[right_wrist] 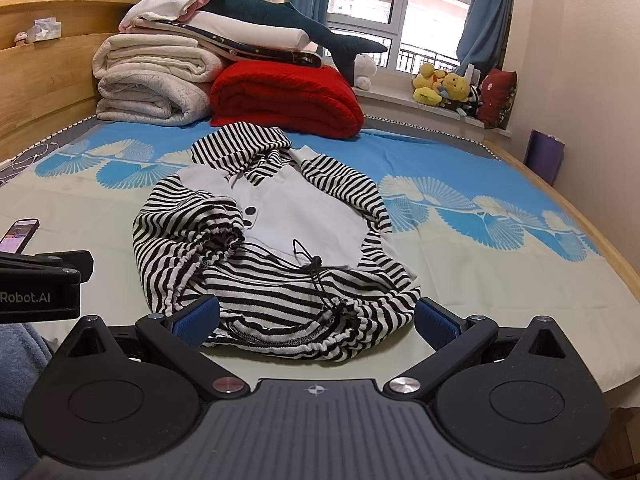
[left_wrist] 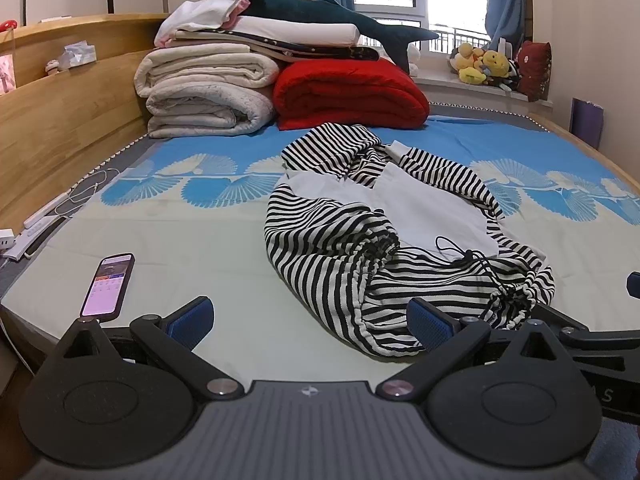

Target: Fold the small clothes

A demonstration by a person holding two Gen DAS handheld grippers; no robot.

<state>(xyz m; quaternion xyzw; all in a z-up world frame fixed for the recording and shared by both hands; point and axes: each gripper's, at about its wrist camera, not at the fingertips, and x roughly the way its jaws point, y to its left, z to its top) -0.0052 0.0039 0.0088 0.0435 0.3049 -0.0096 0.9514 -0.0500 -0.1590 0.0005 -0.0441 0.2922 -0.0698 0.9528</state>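
Striped garment [left_wrist: 384,240]: from your left wrist view it lies crumpled on the bedsheet [left_wrist: 200,240], black-and-white stripes around a plain white panel, a black drawstring trailing over it. Your left gripper [left_wrist: 310,322] hangs low at the near edge of the bed with its 2 blue-padded fingers spread wide and nothing between them; the right pad [left_wrist: 430,322] overlaps the garment's gathered hem in the picture, contact cannot be told. A lit phone [left_wrist: 108,284] lies on the sheet left of the gripper. Folded blankets [left_wrist: 208,92] and a red quilt [left_wrist: 348,94] are stacked at the far side.

From your right wrist view the striped garment [right_wrist: 280,248] sits directly ahead, hem nearest. Your right gripper [right_wrist: 318,318] is released, its fingers straddling the hem without closing on it. The left gripper's body [right_wrist: 40,286] shows at the left edge.
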